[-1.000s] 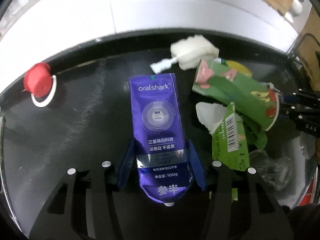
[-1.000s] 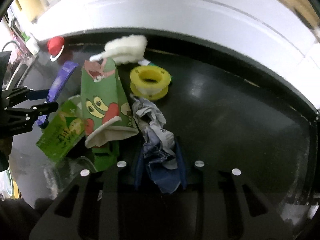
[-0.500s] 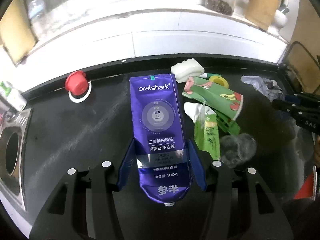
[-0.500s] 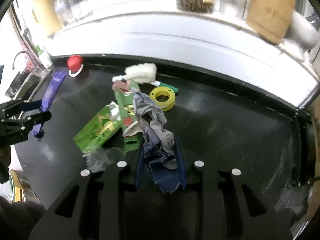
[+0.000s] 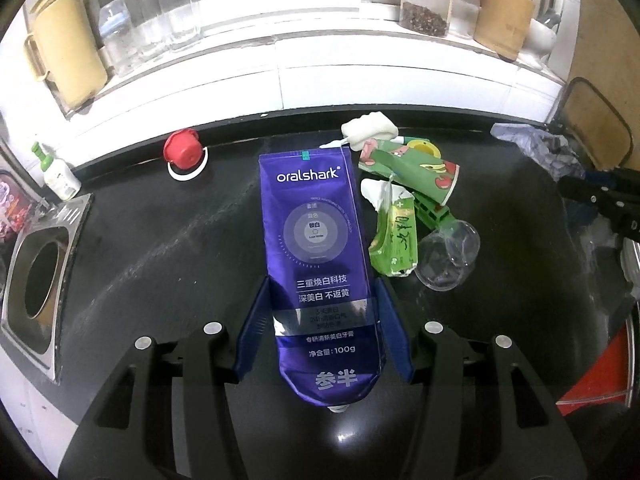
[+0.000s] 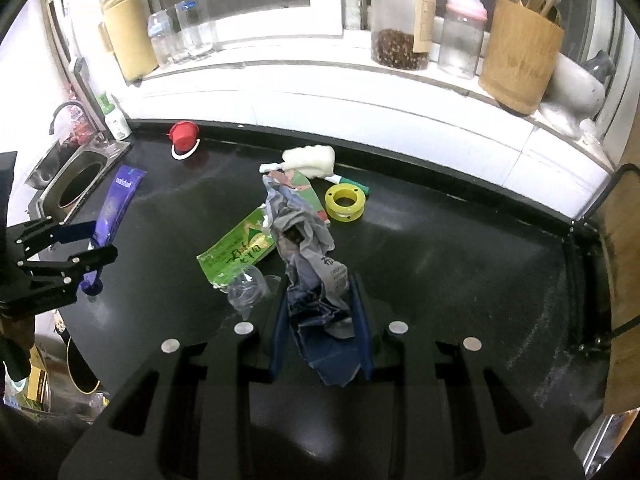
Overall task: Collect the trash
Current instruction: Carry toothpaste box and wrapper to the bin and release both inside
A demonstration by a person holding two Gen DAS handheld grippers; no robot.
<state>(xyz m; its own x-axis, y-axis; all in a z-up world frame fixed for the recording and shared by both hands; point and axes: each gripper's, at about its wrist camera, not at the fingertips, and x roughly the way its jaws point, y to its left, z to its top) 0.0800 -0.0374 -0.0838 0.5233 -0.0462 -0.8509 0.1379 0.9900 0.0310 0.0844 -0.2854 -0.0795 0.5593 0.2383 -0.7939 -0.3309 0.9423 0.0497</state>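
Observation:
My left gripper is shut on a purple toothpaste tube, held above the black counter. My right gripper is shut on a crumpled grey and blue plastic wrapper, also lifted off the counter. Below lie a squashed green paper cup, a green wrapper, a clear plastic cup, a white sponge brush and a yellow tape ring. In the right wrist view the left gripper with the tube hangs at the far left.
A red cap sits on a white ring at the counter's back left. A steel sink lies at the left, with a soap bottle behind it. Jars, glasses and a bamboo utensil holder line the white sill.
Both grippers have risen and pulled back from the counter, each carrying its item. The trash pile looks smaller and the window sill has come into view.

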